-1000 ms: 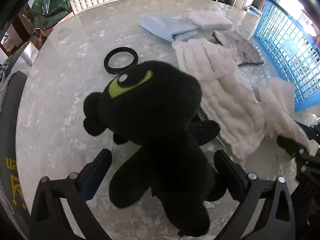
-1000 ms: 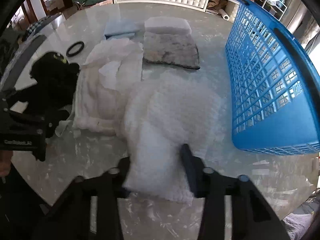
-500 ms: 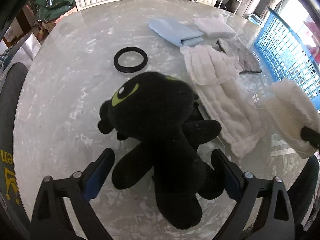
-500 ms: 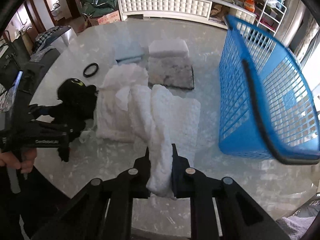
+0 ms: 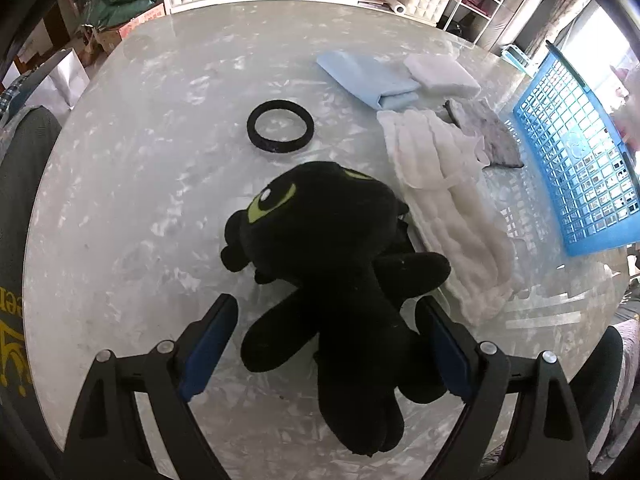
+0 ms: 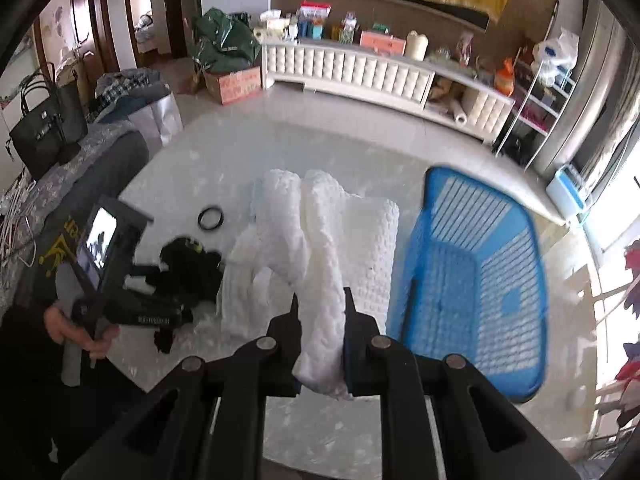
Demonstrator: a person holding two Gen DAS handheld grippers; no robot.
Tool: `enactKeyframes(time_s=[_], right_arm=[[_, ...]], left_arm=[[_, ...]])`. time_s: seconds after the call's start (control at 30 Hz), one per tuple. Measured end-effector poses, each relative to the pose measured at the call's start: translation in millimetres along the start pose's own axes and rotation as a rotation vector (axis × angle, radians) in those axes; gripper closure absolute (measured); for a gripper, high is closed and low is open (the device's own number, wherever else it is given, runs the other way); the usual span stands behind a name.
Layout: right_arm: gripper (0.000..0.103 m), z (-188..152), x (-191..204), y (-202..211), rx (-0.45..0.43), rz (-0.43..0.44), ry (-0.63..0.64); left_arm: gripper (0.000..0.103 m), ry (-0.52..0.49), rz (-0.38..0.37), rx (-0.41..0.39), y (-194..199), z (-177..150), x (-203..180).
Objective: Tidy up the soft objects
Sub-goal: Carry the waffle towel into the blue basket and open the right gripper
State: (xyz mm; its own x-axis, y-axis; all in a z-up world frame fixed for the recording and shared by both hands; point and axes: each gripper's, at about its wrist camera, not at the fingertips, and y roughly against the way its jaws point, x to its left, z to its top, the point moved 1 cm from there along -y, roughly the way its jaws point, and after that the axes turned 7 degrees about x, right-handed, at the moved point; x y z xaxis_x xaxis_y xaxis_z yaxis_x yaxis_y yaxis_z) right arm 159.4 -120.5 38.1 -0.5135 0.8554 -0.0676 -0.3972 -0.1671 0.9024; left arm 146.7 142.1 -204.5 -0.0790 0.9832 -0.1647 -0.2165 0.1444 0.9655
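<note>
White towel now hangs clear of the counter, pinched tight in your right hand-held gripper, having lifted off a moment ago; the blue basket waits at three o'clock. Your left hand-held gripper straddles the black plush, wide, gripping nothing.

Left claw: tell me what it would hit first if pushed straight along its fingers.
Most likely the black plush toy with green eyes, lying between the left claw's open fingers on the marble table; depth is uncertain.
</note>
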Motion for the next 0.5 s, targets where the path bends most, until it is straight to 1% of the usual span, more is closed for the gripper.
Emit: enactKeyframes(time_s=[0.1,0.23,0.3,0.33,0.4,0.5], right_arm=[[0.090,10.6,-19.1,9.8,-0.021,-0.040,-0.009],[0.090,10.7,-53.9,15.4,-0.019,-0.085,-0.035],[0.089,8.8,-62.8,13.3,-0.015,-0.109,-0.044],[0.089,8.2,-73.9,12.5,-0.008,-0.124,-0.054],[0.089,7.3,-80.0,4.9,0.005,-0.146,-0.062],[0.089,2.2,-94.6,-9.5,0.047,-0.183,-0.064]], left_arm=[[0.013,-0.001,0.014,0.003,-5.3,4.4,-6.0],[0.012,0.008,0.034,0.015,-12.4,9.5,-9.6],[0.012,0.001,0.051,0.018,-16.0,13.2,-11.7],[0.012,-0.005,0.063,0.019,-16.9,14.4,-13.4],[0.012,-0.020,0.092,0.024,-20.4,18.1,-20.1],[0.010,-0.029,0.129,0.036,-25.5,23.0,-27.2]])
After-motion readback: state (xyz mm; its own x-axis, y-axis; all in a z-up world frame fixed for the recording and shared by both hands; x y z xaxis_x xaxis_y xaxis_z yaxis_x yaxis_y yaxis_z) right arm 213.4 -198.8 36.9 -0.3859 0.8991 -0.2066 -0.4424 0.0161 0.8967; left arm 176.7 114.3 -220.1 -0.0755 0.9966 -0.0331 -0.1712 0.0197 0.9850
